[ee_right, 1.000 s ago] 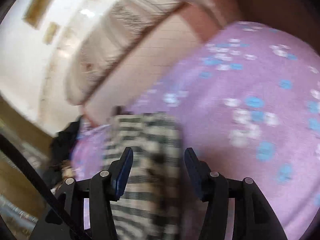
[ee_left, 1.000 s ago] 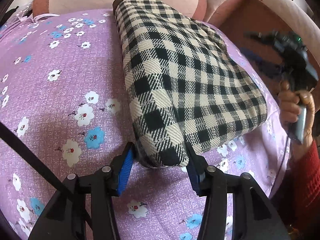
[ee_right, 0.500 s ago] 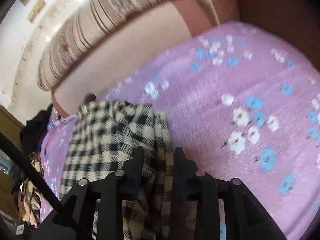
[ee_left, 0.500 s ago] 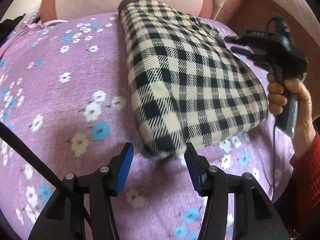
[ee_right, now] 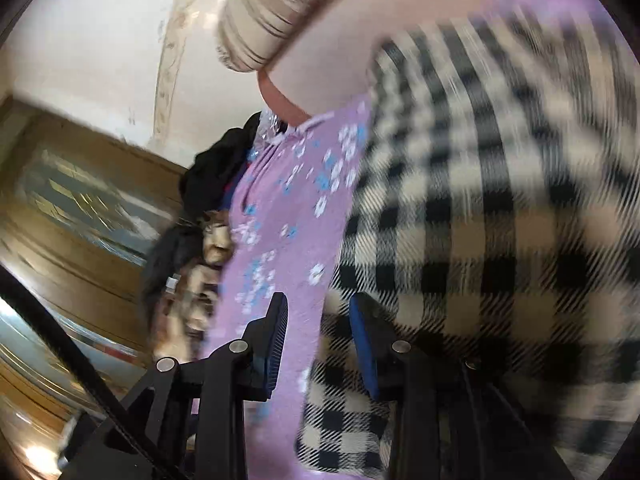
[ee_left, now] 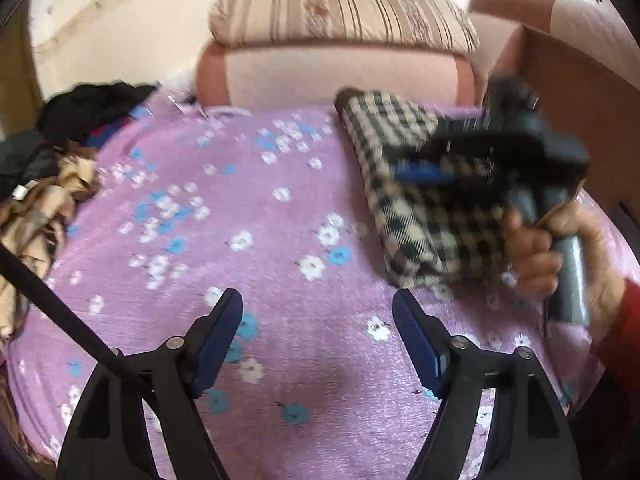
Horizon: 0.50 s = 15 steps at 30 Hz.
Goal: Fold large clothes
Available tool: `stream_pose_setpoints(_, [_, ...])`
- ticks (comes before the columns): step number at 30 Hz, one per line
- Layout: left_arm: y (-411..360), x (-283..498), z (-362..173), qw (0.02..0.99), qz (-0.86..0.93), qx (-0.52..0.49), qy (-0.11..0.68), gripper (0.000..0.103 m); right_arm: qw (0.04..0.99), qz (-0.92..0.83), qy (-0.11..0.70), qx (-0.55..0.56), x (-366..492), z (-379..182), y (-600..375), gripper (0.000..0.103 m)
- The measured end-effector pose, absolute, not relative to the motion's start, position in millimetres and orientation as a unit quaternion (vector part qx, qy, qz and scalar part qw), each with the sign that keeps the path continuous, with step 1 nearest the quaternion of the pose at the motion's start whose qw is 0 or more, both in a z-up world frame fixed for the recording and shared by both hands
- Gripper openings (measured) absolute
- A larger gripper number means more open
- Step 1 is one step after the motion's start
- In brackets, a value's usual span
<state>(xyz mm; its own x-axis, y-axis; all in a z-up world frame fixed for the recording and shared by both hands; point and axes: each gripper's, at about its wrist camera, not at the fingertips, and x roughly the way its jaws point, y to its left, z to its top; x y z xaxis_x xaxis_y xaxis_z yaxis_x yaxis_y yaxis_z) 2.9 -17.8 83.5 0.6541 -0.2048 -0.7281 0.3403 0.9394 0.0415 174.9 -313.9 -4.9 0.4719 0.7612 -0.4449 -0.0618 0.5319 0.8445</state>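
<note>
A folded black-and-cream checked garment [ee_left: 420, 232] lies on the right side of a purple flowered bedspread [ee_left: 240, 200]. My left gripper [ee_left: 318, 300] hangs over bare bedspread, short of the garment's near end. Its jaws are opening wide with nothing between them. A hand [ee_left: 536, 248] holds my right gripper [ee_left: 420, 148] across the garment's top, blurred by motion. In the right wrist view the garment [ee_right: 480, 220] fills the right half. The right gripper [ee_right: 319, 304] stands narrowed on the garment's left edge, with cloth in the gap against the right finger.
A heap of loose clothes [ee_left: 48, 192], tan and black, lies at the bed's left edge. A pink sofa back [ee_left: 340, 76] with a striped cushion [ee_left: 340, 12] stands behind the bed. A wooden panel [ee_left: 580, 100] rises at the right. A red sleeve [ee_left: 624, 320] shows beside the hand.
My left gripper let go of the garment's near end, opened wide, pulled back and tilted up. The right gripper swung in over the garment and closed on its edge.
</note>
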Motion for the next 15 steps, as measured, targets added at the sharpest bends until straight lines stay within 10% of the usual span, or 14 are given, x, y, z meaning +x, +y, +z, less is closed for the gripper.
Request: stream_pose_setpoints(15, [4.3,-8.8,121.7,0.939,-0.108,0.045,0.324,0.09,0.677,0.341,0.518,0.395,103.5,-38.9,-256.8,0.035])
